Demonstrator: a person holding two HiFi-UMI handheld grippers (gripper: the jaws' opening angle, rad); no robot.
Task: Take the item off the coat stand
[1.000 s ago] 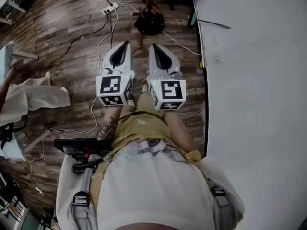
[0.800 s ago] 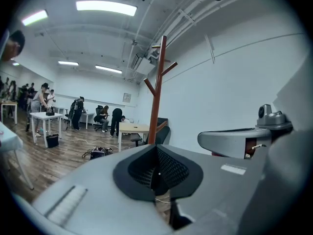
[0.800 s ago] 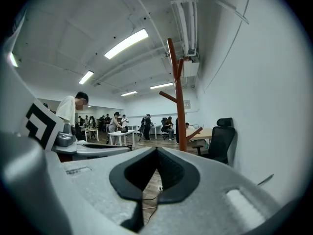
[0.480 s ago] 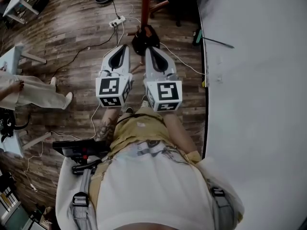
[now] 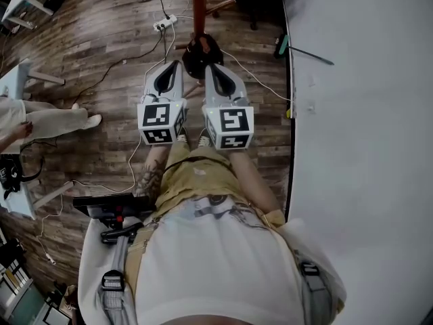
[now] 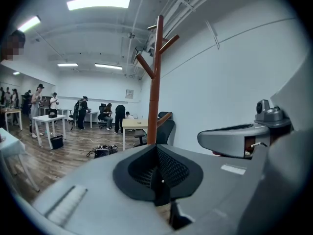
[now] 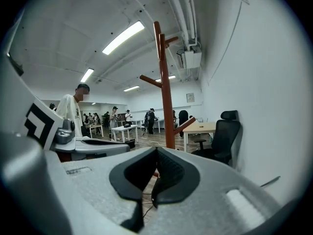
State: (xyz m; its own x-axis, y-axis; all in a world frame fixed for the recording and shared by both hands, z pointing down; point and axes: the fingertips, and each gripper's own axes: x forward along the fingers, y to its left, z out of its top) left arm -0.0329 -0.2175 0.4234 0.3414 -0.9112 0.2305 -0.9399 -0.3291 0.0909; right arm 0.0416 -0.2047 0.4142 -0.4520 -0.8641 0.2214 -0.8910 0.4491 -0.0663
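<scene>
The red-brown coat stand [image 5: 198, 5] rises from the wood floor just ahead of me. A black item [image 5: 201, 49] sits low at its foot; whether it hangs or lies there is unclear. In the left gripper view the coat stand [image 6: 155, 77] shows bare upper branches, and in the right gripper view the coat stand [image 7: 165, 87] also looks bare. My left gripper [image 5: 174, 65] and right gripper [image 5: 211, 66] are held side by side, tips toward the black item, short of it. The left gripper [image 6: 157, 148] is shut and empty, and the right gripper [image 7: 156, 153] is too.
A white wall [image 5: 358, 114] runs along the right. A power strip [image 5: 162, 24] and cables lie on the floor left of the stand. A person in pale trousers [image 5: 47, 120] stands at left. A black office chair [image 7: 225, 133] and a desk [image 7: 205, 127] stand beyond the stand.
The stand's pole and the black item have come nearer, and both grippers' tips now almost reach the item. The person at left has shifted toward the frame edge. Both grippers stay shut.
</scene>
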